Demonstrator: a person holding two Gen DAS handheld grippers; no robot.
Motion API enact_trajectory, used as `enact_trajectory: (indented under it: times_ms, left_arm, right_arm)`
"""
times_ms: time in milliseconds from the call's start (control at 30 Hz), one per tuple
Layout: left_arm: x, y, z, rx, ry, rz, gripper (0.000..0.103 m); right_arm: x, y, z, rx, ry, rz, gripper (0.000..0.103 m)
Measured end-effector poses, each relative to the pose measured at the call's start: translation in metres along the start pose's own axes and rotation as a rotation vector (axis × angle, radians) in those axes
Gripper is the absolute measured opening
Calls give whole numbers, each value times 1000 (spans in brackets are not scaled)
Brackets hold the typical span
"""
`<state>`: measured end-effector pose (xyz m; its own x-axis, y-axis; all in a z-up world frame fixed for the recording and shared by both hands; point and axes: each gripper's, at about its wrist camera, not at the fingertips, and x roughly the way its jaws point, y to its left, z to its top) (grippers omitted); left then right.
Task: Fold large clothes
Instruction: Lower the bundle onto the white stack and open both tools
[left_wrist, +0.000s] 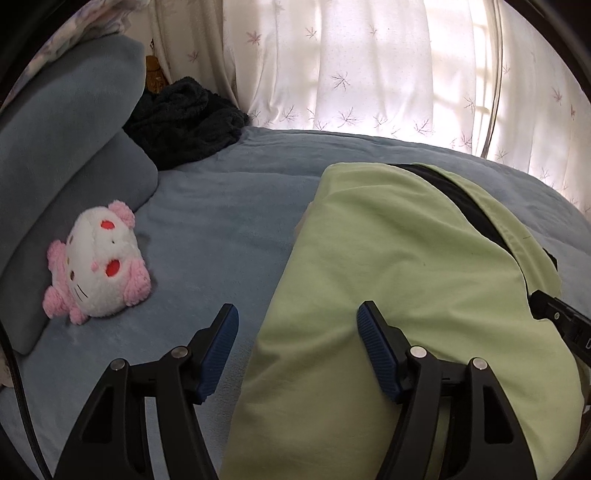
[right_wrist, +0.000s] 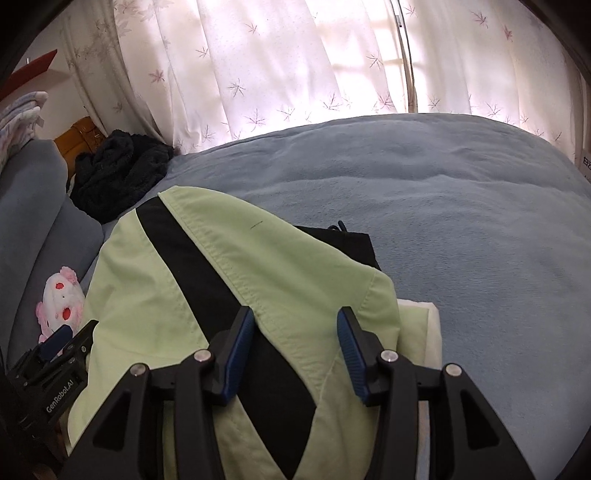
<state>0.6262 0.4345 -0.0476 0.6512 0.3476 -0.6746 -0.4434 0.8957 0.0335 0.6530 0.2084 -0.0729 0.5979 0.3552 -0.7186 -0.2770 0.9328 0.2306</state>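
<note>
A light green garment (left_wrist: 399, 280) with a black stripe (right_wrist: 207, 280) lies partly folded on the blue bed cover. My left gripper (left_wrist: 297, 317) is open and empty over the garment's left edge. My right gripper (right_wrist: 295, 325) is open and empty over the stripe and the folded edge near the garment's right side. The left gripper also shows in the right wrist view (right_wrist: 70, 336) at the garment's left edge. The right gripper's body (left_wrist: 561, 321) pokes in at the right of the left wrist view.
A pink and white plush toy (left_wrist: 98, 262) lies on the blue bed cover (right_wrist: 461, 206) left of the garment. Blue pillows (left_wrist: 62, 147) and a dark towel heap (left_wrist: 184, 118) sit at the far left. Patterned white curtains (right_wrist: 295, 62) hang behind the bed.
</note>
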Motion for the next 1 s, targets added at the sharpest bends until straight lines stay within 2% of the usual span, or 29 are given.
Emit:
enact_trajectory:
  times_ms: [333, 433, 567, 800, 1000]
  left_arm:
    - [-5, 5, -8, -31, -8, -18, 70]
    - [-16, 10, -8, -44, 13, -43, 75]
    - [-47, 17, -12, -46, 46, -60, 75]
    - [-148, 23, -25, -8, 45, -98, 76]
    - [-269, 26, -38, 13, -7, -137, 77]
  right_arm:
    - [3, 1, -8, -14, -8, -19, 46]
    - [-11, 0, -7, -21, -9, -34, 48]
    - [-47, -5, -12, -5, 17, -28, 48]
    - [-147, -4, -36, -43, 46, -3, 48]
    - [-258, 5, -59, -73, 35, 20, 48]
